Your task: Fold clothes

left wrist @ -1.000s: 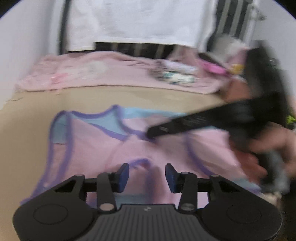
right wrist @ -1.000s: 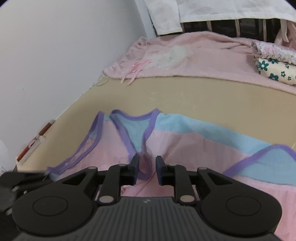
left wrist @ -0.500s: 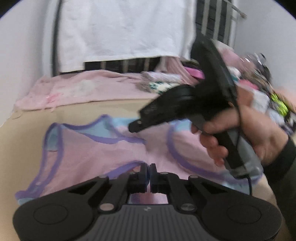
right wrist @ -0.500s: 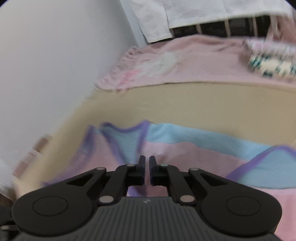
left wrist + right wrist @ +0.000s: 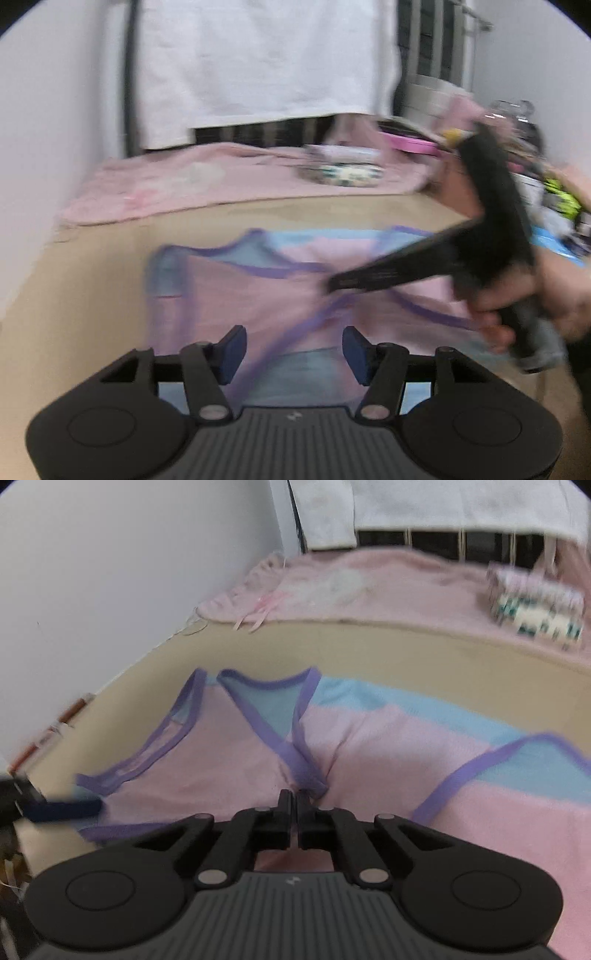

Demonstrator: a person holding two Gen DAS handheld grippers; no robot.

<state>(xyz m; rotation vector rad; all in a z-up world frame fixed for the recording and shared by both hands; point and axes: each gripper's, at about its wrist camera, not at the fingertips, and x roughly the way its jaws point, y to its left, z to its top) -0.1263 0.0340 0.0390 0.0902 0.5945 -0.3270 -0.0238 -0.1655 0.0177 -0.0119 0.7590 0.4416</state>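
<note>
Two tongs work a pink and blue vest (image 5: 258, 291) spread flat on the tan bench (image 5: 92, 295): the left tongs (image 5: 293, 349), clenched half a second ago, are opening over its hem, cloth below them unpinched, while the right tongs (image 5: 294, 805) stay clenched on the purple neckline trim (image 5: 301, 764), apparently ready to fold.

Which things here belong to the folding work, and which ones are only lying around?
For the job:
- pink vest
- right gripper, shut on its purple trim
- left gripper, opening

Lying about:
- pink blanket
- folded floral cloth
- white sheet
</note>
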